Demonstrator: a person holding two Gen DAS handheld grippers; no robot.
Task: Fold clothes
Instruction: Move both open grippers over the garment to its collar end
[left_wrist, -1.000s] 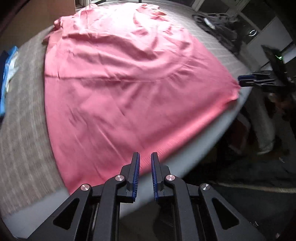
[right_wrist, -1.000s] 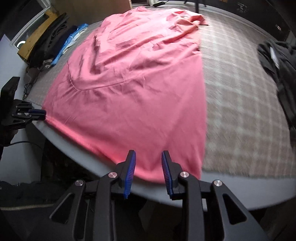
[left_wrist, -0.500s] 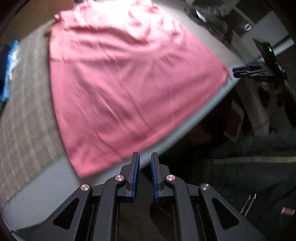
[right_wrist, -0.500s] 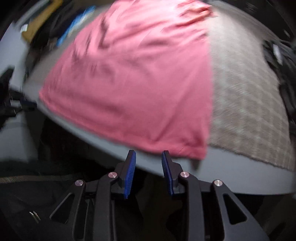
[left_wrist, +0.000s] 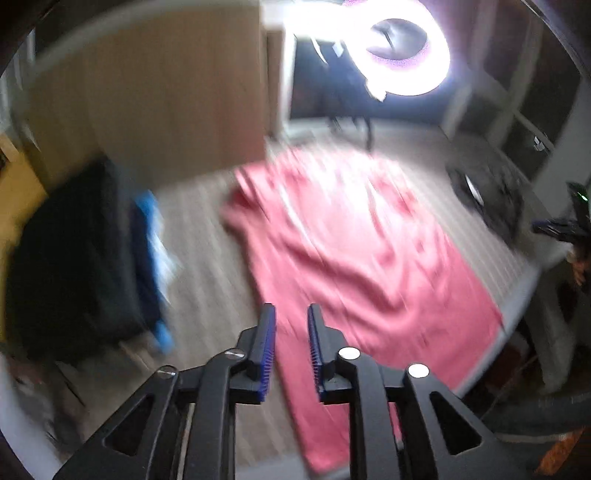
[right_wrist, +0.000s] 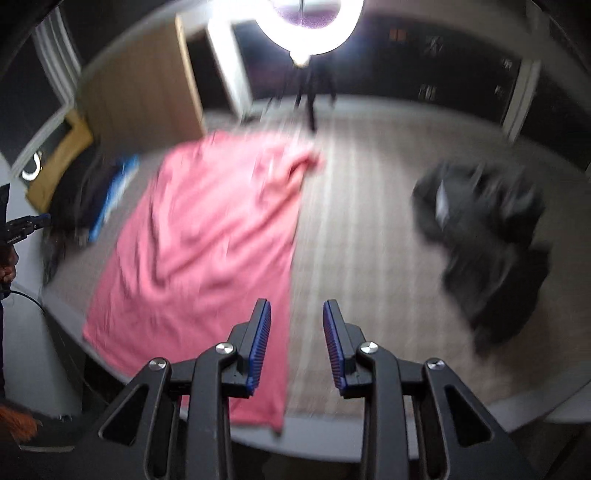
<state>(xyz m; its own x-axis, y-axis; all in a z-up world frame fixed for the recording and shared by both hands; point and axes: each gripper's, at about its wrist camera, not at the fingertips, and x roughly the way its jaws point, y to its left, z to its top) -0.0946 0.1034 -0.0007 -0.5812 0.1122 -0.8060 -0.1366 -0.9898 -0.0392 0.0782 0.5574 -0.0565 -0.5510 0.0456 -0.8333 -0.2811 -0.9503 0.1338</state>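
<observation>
A pink garment (left_wrist: 362, 266) lies spread flat on the checked grey bed cover (left_wrist: 207, 280); it also shows in the right wrist view (right_wrist: 207, 236). My left gripper (left_wrist: 291, 343) is open and empty, held above the garment's near left edge. My right gripper (right_wrist: 297, 339) is open and empty, held above the garment's near right edge and the bare cover (right_wrist: 369, 236). Both views are blurred by motion.
A dark heap of clothes (right_wrist: 491, 236) lies on the right of the bed. Black and blue items (left_wrist: 96, 258) lie on the left side. A bright ring light (left_wrist: 399, 48) stands beyond the bed, next to a wooden panel (left_wrist: 155, 99).
Both grippers have lifted and tilted up, away from the bed's near edge, so the room and ring light have come into view. The pink garment lies as before.
</observation>
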